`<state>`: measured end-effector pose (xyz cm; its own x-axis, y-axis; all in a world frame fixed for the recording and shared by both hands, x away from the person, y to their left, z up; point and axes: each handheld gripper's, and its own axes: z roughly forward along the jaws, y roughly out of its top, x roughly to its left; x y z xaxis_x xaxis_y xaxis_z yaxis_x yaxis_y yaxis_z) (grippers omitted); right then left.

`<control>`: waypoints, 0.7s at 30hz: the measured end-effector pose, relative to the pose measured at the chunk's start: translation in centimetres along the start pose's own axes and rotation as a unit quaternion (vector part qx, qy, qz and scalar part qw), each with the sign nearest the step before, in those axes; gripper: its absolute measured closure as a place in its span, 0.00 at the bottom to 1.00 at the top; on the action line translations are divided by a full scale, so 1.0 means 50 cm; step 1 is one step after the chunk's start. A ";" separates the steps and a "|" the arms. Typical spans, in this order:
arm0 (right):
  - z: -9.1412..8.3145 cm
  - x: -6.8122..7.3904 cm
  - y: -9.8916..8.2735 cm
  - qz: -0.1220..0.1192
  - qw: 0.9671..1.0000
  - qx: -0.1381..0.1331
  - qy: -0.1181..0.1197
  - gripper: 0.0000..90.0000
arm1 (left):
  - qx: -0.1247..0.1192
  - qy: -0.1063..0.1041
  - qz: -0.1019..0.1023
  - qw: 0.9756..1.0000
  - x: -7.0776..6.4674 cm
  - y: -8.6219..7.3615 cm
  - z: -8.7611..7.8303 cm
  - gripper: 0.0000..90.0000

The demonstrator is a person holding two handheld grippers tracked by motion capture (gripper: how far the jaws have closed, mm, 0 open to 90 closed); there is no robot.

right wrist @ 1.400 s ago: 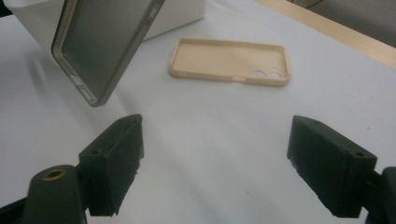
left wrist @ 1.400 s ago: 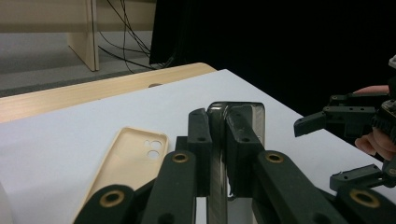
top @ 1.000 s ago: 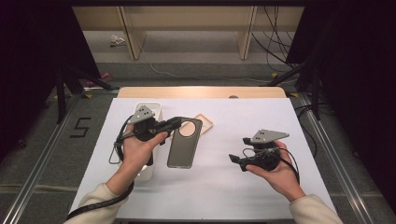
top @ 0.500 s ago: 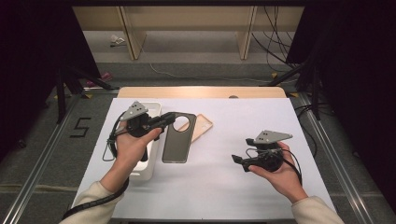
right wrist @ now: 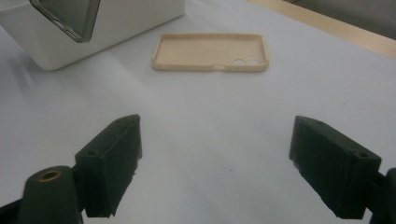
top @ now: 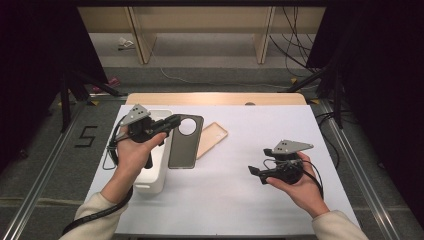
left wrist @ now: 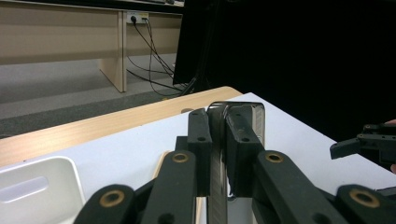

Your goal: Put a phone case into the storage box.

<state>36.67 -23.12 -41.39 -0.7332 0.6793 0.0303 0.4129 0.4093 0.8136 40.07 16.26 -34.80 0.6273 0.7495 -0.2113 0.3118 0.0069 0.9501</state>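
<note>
Two phone cases are in play: the left gripper has its fingers clamped on the dark case, lifted beside the white bin. The tan case lies on the surface. The right gripper hovers, fingers wide apart and holding nothing. Next, probably carry the dark case over the bin and let go.

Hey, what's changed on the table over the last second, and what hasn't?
The left tongs, shut on the dark phone case, have carried it left toward the white bin, uncovering more of the tan phone case. The right tongs stayed open in place; the tan case and the bin have not moved.
</note>
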 end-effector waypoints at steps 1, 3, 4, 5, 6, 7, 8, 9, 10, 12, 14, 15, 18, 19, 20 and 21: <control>0.000 0.000 0.000 0.001 1.000 0.000 0.000 0.20 | -0.001 0.000 0.000 1.000 0.002 0.002 -0.001 0.91; 0.000 0.000 0.000 0.001 1.000 -0.001 0.000 0.20 | -0.004 0.000 -0.001 1.000 0.005 0.005 -0.004 0.91; 0.000 -0.001 0.000 0.001 1.000 -0.001 -0.001 0.20 | -0.006 -0.001 -0.002 1.000 0.007 0.007 -0.006 0.91; 0.000 -0.001 0.000 0.001 1.000 -0.001 -0.001 0.20 | -0.007 -0.003 -0.005 1.000 0.009 0.009 -0.007 0.91; 0.000 -0.001 0.000 0.002 1.000 -0.001 -0.001 0.20 | -0.009 -0.004 -0.008 1.000 0.011 0.010 -0.009 0.91; 0.000 -0.001 0.000 0.002 1.000 0.000 -0.001 0.20 | -0.010 -0.005 -0.009 1.000 0.013 0.012 -0.010 0.91; -0.001 -0.001 0.000 0.002 1.000 -0.001 -0.001 0.20 | -0.012 -0.006 -0.010 1.000 0.015 0.014 -0.012 0.91; -0.001 -0.001 0.000 0.002 1.000 -0.001 -0.001 0.20 | -0.013 -0.006 -0.012 1.000 0.017 0.015 -0.013 0.91; -0.001 -0.001 0.000 0.003 1.000 -0.001 -0.001 0.20 | -0.014 -0.005 -0.011 1.000 0.019 0.017 -0.015 0.91; -0.001 -0.002 -0.001 0.004 1.000 -0.002 -0.001 0.20 | -0.016 -0.004 -0.014 1.000 0.023 0.019 -0.018 0.91; -0.001 -0.002 -0.001 0.005 1.000 -0.002 -0.001 0.20 | -0.020 -0.004 -0.018 1.000 0.026 0.023 -0.021 0.91; -0.001 -0.002 -0.001 0.005 1.000 -0.003 -0.001 0.20 | -0.021 -0.003 -0.017 1.000 0.028 0.025 -0.023 0.91; -0.001 -0.002 -0.001 0.006 1.000 -0.003 -0.002 0.20 | -0.024 -0.003 -0.019 1.000 0.031 0.030 -0.028 0.91; -0.001 -0.002 -0.001 0.007 1.000 -0.003 -0.001 0.20 | -0.025 -0.005 -0.021 0.999 0.032 0.031 -0.030 0.91; -0.001 -0.002 -0.001 0.006 1.000 -0.003 -0.002 0.20 | -0.027 -0.006 -0.024 0.999 0.033 0.033 -0.031 0.91; 0.000 -0.002 -0.001 0.007 1.000 -0.003 -0.002 0.20 | -0.028 -0.007 -0.024 0.999 0.033 0.035 -0.032 0.91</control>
<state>36.72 -23.23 -41.42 -0.7258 0.6868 0.0393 0.4193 0.3964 0.8168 40.53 18.58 -33.13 0.6218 0.7386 -0.2605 0.3026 0.0802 0.9497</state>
